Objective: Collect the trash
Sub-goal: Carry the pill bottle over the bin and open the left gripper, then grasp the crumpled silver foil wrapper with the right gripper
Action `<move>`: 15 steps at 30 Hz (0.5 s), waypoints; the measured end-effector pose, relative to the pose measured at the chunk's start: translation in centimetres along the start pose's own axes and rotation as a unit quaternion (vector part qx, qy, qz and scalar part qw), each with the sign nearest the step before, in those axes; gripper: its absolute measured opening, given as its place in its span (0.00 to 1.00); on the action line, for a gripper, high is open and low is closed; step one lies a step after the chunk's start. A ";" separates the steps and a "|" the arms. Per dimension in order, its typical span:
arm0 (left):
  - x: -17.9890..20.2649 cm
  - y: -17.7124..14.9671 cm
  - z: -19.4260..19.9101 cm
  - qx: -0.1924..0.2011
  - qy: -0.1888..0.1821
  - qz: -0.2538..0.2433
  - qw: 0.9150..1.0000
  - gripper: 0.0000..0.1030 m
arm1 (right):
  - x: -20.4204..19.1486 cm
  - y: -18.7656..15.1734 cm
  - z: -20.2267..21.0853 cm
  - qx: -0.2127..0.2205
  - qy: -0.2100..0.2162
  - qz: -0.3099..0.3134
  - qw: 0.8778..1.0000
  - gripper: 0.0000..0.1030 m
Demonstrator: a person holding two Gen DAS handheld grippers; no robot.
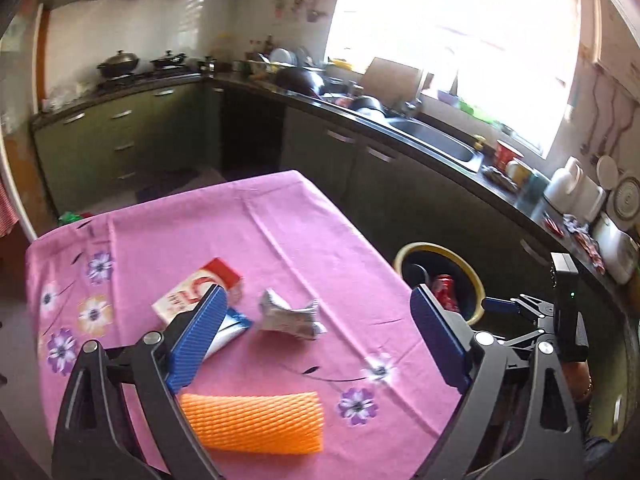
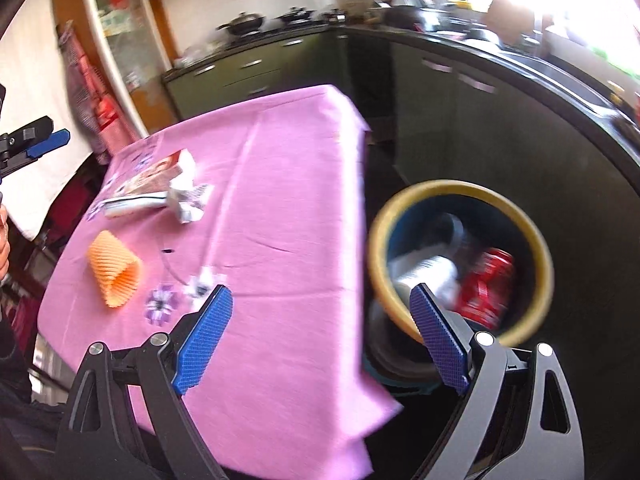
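Observation:
On the pink flowered tablecloth [image 1: 280, 220] [image 2: 280, 140] lie an orange foam net [image 1: 252, 420] [image 2: 114, 276], a crumpled silver wrapper [image 1: 288, 316] [image 2: 188, 200], a red-and-white carton [image 1: 216, 274] [image 2: 156, 176] and a blue-and-white packet [image 1: 232, 326] [image 2: 132, 204]. My left gripper [image 1: 320, 294] hovers open above them, holding nothing. A yellow-rimmed bin [image 1: 436, 250] [image 2: 460, 188] stands on the floor right of the table, with a red can [image 1: 444, 286] [image 2: 486, 288] and a pale bottle inside. My right gripper [image 2: 320, 292] is open and empty over the table's right edge, beside the bin.
Dark green cabinets under a black counter wrap around behind and to the right. A steel sink [image 1: 436, 140] sits under the bright window, and pots stand on the stove [image 1: 120, 64] at the back left. Cups and containers crowd the counter at right.

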State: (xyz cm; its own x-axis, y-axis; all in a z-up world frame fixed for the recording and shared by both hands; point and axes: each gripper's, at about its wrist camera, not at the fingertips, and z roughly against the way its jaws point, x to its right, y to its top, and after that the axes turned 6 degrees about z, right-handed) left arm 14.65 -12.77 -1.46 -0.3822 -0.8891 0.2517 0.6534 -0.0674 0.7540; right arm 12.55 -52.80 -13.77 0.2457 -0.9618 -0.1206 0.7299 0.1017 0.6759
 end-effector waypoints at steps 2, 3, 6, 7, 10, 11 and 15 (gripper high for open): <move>-2.5 -0.8 1.9 0.017 0.019 0.026 0.999 0.87 | -2.3 1.2 -1.6 -0.001 0.028 0.021 0.999 0.86; -3.6 -1.0 2.4 0.021 0.025 0.036 0.999 0.87 | -3.5 1.8 -2.4 -0.002 0.043 0.034 0.998 0.86; -6.3 -2.3 4.2 0.029 0.044 0.065 0.997 0.88 | -7.1 3.4 -4.8 -0.010 0.070 0.069 0.995 0.86; -7.0 -2.6 4.7 0.031 0.050 0.070 0.996 0.88 | -8.1 3.9 -5.5 -0.011 0.080 0.082 0.993 0.86; -8.9 -3.5 5.7 0.035 0.062 0.087 0.994 0.88 | -10.9 5.6 -7.5 -0.006 0.099 0.134 0.986 0.86; -9.4 -3.9 6.1 0.035 0.064 0.093 0.993 0.88 | -11.8 6.3 -8.2 -0.003 0.097 0.161 0.982 0.86; -10.8 -4.9 7.2 0.038 0.078 0.107 0.990 0.88 | -14.4 8.4 -11.6 -0.022 0.099 0.251 0.963 0.86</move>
State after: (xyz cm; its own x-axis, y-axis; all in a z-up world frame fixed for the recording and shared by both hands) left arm 10.86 0.38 -3.47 -0.1312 -0.9389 0.3183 0.6552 0.1588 0.7386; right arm 22.54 -35.10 -14.75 0.6877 -0.7221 0.0746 0.5131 0.5561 0.6538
